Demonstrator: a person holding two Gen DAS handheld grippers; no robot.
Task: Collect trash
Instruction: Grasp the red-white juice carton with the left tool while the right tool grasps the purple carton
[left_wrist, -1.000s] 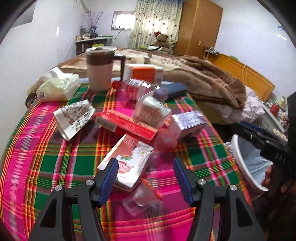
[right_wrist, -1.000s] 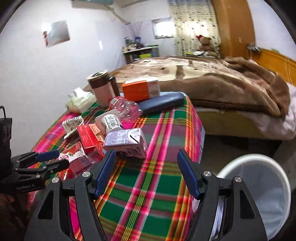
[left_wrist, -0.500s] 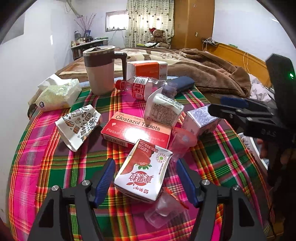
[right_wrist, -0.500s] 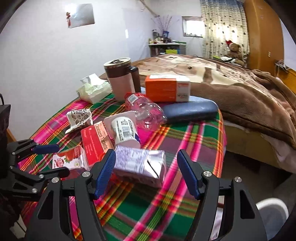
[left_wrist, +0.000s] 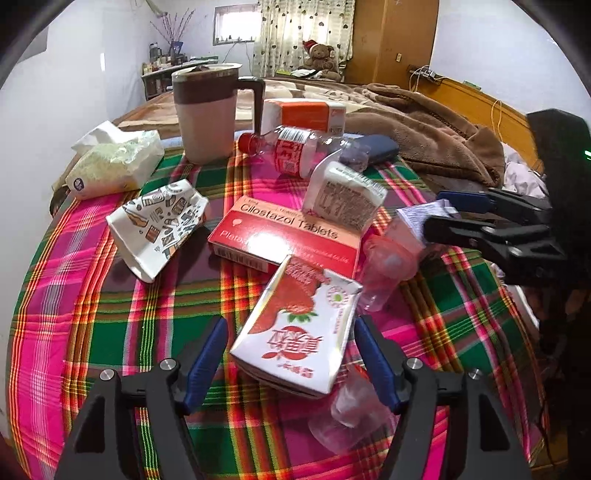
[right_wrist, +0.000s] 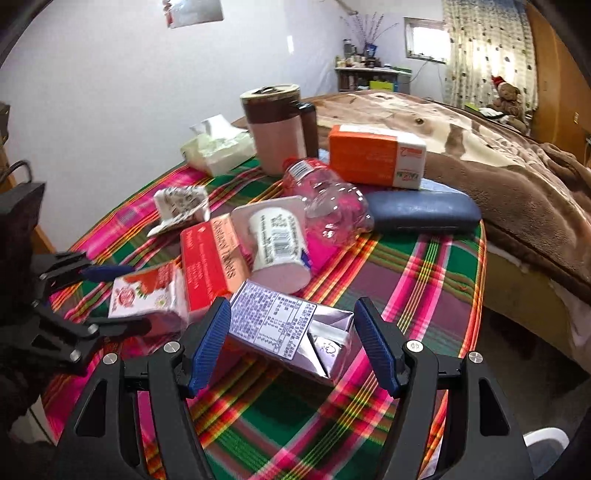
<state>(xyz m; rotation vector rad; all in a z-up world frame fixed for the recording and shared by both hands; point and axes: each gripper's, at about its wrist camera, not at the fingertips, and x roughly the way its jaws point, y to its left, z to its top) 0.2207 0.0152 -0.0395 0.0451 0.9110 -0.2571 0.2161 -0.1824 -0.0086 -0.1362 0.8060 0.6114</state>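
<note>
On the plaid tablecloth (left_wrist: 92, 295) lies a pile of trash. A strawberry drink carton (left_wrist: 295, 332) sits between the fingers of my left gripper (left_wrist: 291, 354). Those jaws are opening, and the pads stand just clear of the carton's sides. A purple drink carton (right_wrist: 288, 328) lies between the fingers of my right gripper (right_wrist: 291, 339), which is open, with small gaps at both pads. Behind the cartons are a red tablet box (left_wrist: 288, 236), a white yoghurt cup (left_wrist: 343, 199), a clear plastic bottle (left_wrist: 295, 151) and a crumpled paper cup (left_wrist: 159, 225).
A brown-lidded mug (left_wrist: 207, 114), a tissue pack (left_wrist: 114, 166), an orange box (right_wrist: 373, 155) and a dark blue case (right_wrist: 421, 214) stand at the table's far side. A bed with a brown blanket (right_wrist: 517, 192) lies beyond. A white bin (right_wrist: 546, 443) shows at the lower right.
My left gripper moved in over the strawberry carton and its jaws widened. My right gripper swung left, away from the bin, until the purple carton lay between its fingers.
</note>
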